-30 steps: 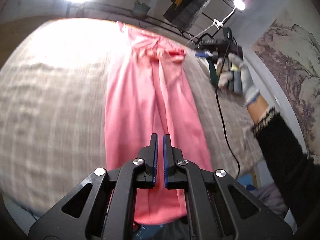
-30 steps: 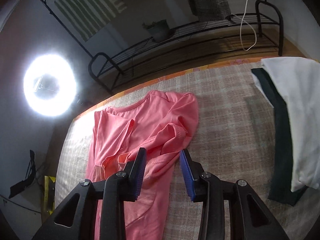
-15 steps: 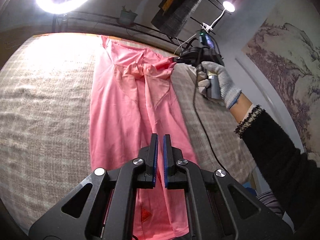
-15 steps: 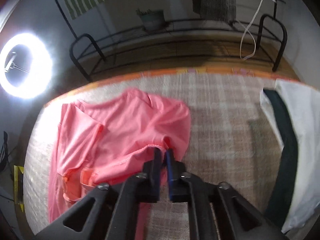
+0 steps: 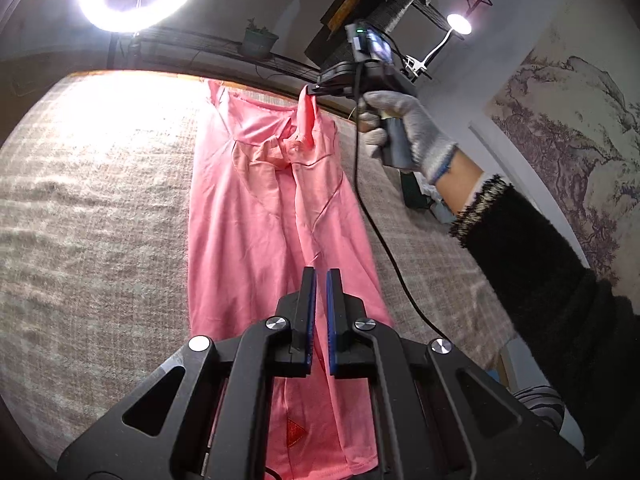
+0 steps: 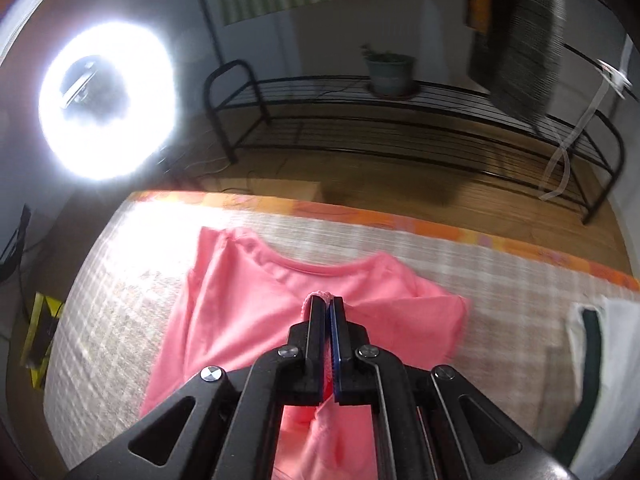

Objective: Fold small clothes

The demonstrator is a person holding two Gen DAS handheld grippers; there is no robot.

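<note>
the pink shirt (image 5: 272, 216) is lying lengthwise on the checked surface (image 5: 92, 208), its long axis running straight away from the left hand-held gripper (image 5: 319, 280). that one is hovering over the hem end, jaws nearly closed; cannot tell whether cloth is caught. the right hand-held gripper (image 6: 327, 304) is clenching a fold near the collar end, lifted off the surface, so it is the nearer to the far end.

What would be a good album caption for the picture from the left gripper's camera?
The right gripper lifts a sleeve of the pink cotton T-shirt off the beige checked cloth.
</note>
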